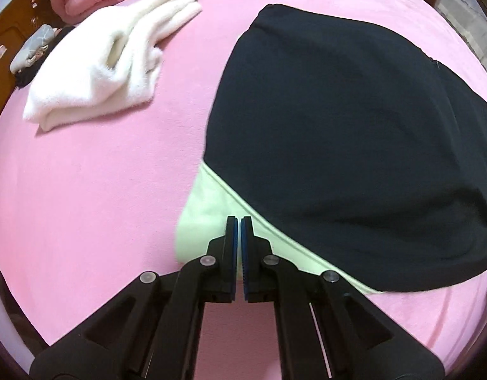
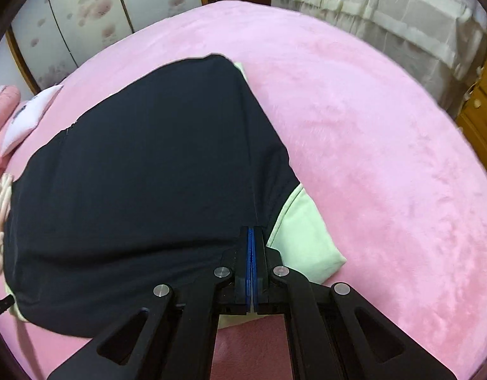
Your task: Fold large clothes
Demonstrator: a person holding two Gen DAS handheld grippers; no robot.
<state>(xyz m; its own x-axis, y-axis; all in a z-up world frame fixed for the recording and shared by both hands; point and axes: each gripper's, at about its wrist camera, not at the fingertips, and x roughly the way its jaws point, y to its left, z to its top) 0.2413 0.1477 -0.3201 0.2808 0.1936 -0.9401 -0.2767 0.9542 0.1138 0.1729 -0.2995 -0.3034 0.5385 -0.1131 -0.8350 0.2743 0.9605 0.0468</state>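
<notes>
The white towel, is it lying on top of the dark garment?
No, the white towel lies apart from the dark garment, with bare pink blanket between them.

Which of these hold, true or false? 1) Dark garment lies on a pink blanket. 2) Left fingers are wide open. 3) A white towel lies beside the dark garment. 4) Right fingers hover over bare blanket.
1) True: the dark garment lies on the pink blanket.
2) False: the left gripper is shut, over the pale green cloth.
3) True: the white towel lies apart from it.
4) False: the right gripper is shut at the dark garment's edge.
</notes>
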